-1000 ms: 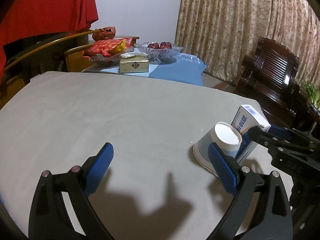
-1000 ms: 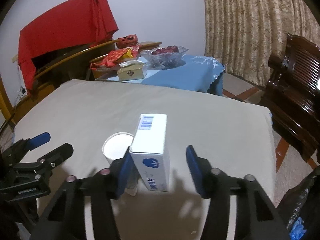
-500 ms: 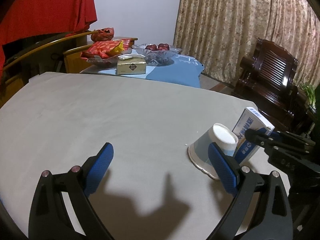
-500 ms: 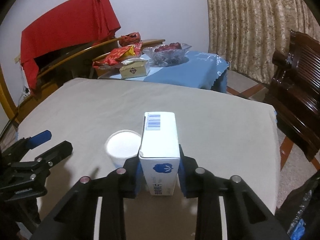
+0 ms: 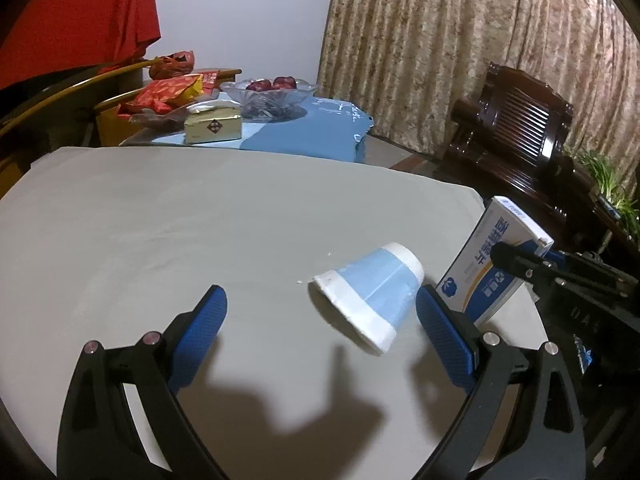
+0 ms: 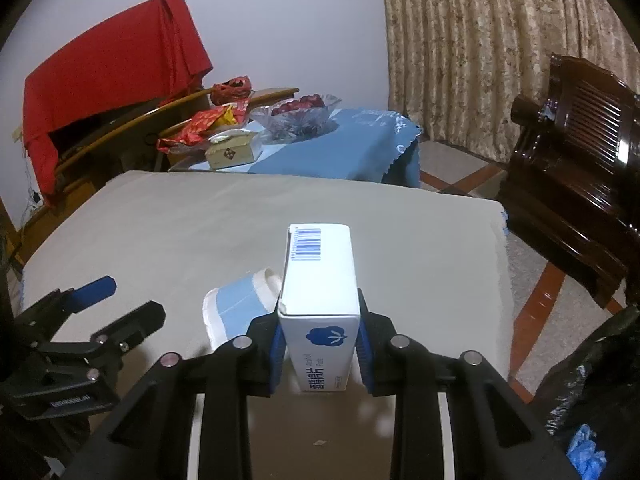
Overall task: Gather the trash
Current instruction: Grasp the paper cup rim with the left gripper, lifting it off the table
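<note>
On the grey table (image 5: 200,220) we find the right gripper (image 6: 320,350) clamped on a white-and-blue box (image 6: 320,276), raised and tilted. Our left gripper (image 5: 320,320) stands wide, empty, its pads either side of a tipped paper cup (image 5: 368,288).

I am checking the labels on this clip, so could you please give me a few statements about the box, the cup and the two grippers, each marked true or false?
1. The right gripper has its jaws shut on the white box. True.
2. The paper cup stands upright on its base. False: it is tipped over on the grey tabletop.
3. The left gripper holds the cup. False: its jaws are open, the cup between them but unpressed.
4. A black bag is at the lower right of the right wrist view. True.
</note>
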